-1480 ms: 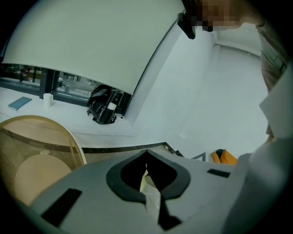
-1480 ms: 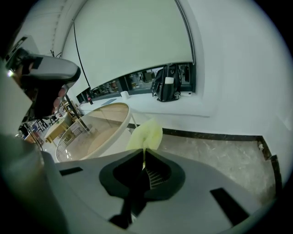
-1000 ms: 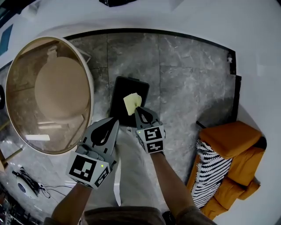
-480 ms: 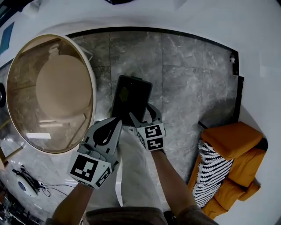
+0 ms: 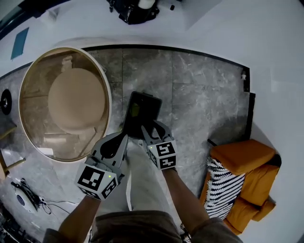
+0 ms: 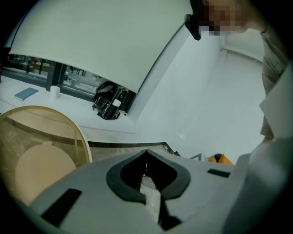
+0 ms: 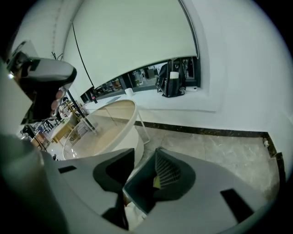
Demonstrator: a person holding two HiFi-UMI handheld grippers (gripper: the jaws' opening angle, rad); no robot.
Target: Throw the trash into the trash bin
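The black trash bin (image 5: pixel 146 96) stands on the grey stone floor in front of me. A yellowish piece of trash (image 5: pixel 135 110) lies inside it and also shows as the yellowish trash (image 7: pixel 157 182) low in the bin (image 7: pixel 137 192) in the right gripper view. My right gripper (image 5: pixel 153 127) hovers over the bin's near rim; its jaws stand apart and are closing, with nothing between them. Left of it, my left gripper (image 5: pixel 124 136) is shut and empty, with its tips meeting (image 6: pixel 146 151).
A round glass table with a white rim (image 5: pixel 107 102) stands to the bin's left. At the right are an orange seat (image 5: pixel 244 154) and a striped cushion (image 5: pixel 223 182). A black device (image 5: pixel 135 10) sits on the white ledge beyond. Cables (image 5: pixel 28 199) lie at lower left.
A second ago the right gripper held the yellow trash over the bin. Its jaws opened, the trash dropped inside, and both grippers have since lifted a little.
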